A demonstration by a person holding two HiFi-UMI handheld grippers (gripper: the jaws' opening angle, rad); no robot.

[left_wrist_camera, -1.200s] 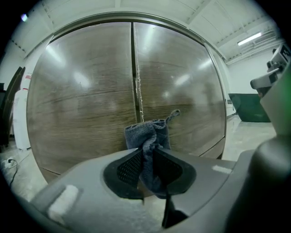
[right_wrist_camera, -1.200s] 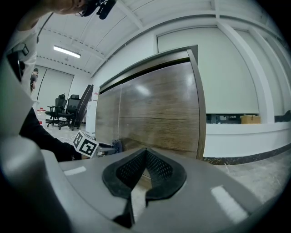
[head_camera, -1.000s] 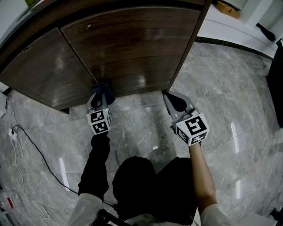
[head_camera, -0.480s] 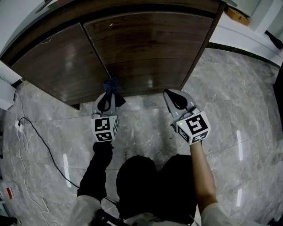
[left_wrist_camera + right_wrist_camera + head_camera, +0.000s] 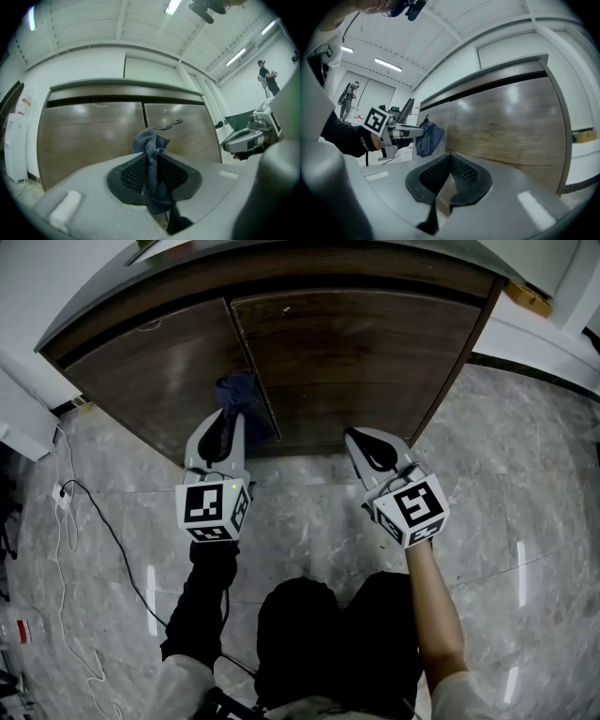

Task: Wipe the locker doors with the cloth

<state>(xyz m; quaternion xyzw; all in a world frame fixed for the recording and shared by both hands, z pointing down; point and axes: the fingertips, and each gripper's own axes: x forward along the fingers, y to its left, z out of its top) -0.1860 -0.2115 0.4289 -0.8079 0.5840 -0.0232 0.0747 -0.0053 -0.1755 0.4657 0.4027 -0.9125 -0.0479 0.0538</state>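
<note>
Left gripper view: the left gripper [image 5: 151,157] is clamped on the blue cloth [image 5: 150,140]. The cloth bunches between the fingers and pokes out past their tips, at the seam of the brown locker doors [image 5: 93,136] beyond. The right gripper [image 5: 449,161] is pressed together on nothing, facing the right-hand door. Only a narrow wad leads, so the hard fingertips could scrape the wood. Friction could also drag the cloth from the pinch.
</note>
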